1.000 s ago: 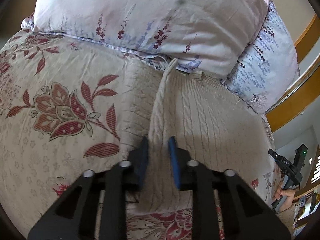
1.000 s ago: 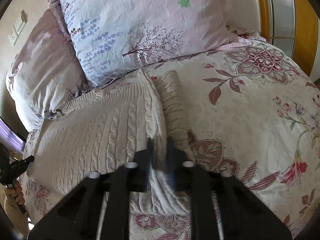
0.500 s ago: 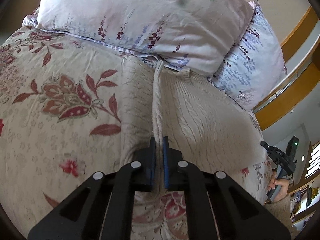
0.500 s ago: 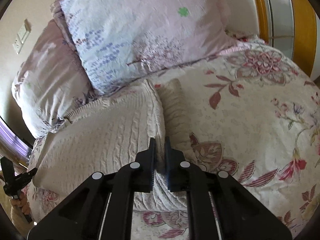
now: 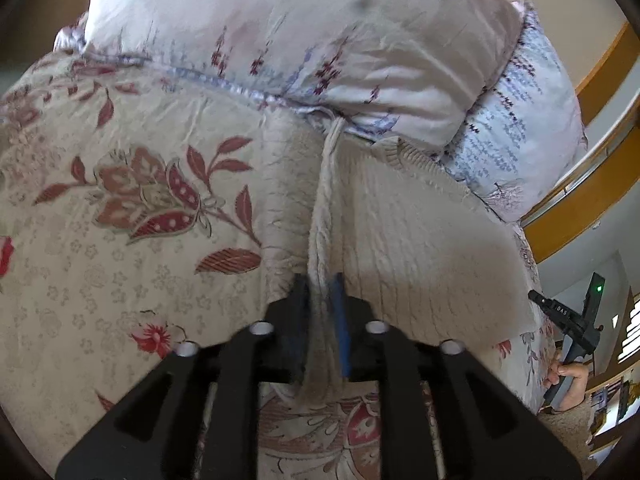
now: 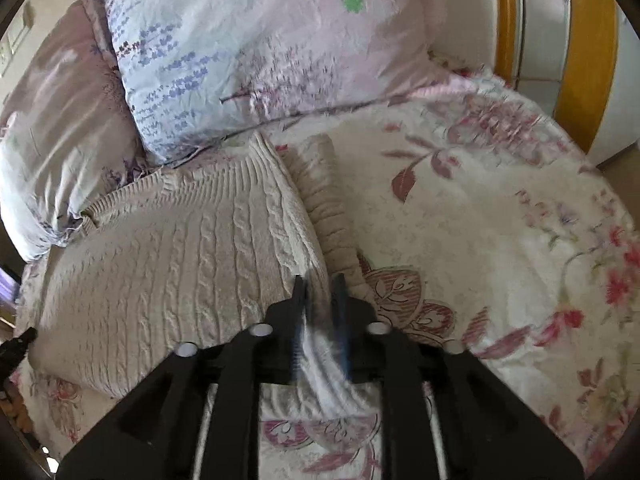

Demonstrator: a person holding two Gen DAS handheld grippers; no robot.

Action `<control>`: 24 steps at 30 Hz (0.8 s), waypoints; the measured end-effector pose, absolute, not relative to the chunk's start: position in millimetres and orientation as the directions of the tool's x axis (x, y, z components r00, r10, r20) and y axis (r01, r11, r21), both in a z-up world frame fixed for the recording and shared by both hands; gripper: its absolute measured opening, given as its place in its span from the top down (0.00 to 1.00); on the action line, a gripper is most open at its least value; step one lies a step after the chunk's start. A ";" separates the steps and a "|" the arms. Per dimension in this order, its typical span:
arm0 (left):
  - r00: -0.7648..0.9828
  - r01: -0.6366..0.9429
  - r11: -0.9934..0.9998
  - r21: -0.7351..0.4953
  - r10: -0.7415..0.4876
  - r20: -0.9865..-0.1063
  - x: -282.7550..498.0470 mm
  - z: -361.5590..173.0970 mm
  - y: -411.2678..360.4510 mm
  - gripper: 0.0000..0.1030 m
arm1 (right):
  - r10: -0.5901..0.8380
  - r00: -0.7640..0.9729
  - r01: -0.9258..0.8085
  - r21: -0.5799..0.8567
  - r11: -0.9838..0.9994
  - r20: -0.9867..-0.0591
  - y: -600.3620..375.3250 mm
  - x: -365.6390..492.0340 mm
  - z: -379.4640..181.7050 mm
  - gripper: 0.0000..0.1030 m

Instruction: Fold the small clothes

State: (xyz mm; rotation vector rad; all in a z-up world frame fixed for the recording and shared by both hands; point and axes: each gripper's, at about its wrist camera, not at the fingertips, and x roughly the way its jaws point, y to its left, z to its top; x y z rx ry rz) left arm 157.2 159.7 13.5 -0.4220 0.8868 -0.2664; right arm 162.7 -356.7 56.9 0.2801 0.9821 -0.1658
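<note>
A cream cable-knit sweater [image 5: 420,240] lies on a floral bedspread [image 5: 120,240], its far hem against the pillows. My left gripper [image 5: 320,288] is shut on the sweater's left side edge, which rises as a ridge between the pads. In the right wrist view the sweater [image 6: 180,264] spreads to the left, with a ribbed sleeve [image 6: 324,204] lying beside it. My right gripper [image 6: 320,292] is shut on the sweater's right side edge near the sleeve. The other gripper [image 5: 568,320] shows at the far right of the left wrist view.
Two floral pillows [image 6: 248,48] lean at the head of the bed, close behind the sweater. A wooden bed frame [image 6: 584,40] runs along the right side. The bedspread [image 6: 500,220] stretches to the right of the sleeve.
Both grippers closed on the sweater's side edges about a second ago and still hold them. Both have since shifted a little with the fabric, blurring the views.
</note>
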 end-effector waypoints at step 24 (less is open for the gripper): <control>0.578 0.126 0.902 -0.413 -0.405 -0.709 161.0 17.4 128.1 0.46 | 0.042 0.457 0.055 0.075 0.996 -0.888 -285.9 162.5 51.6 0.54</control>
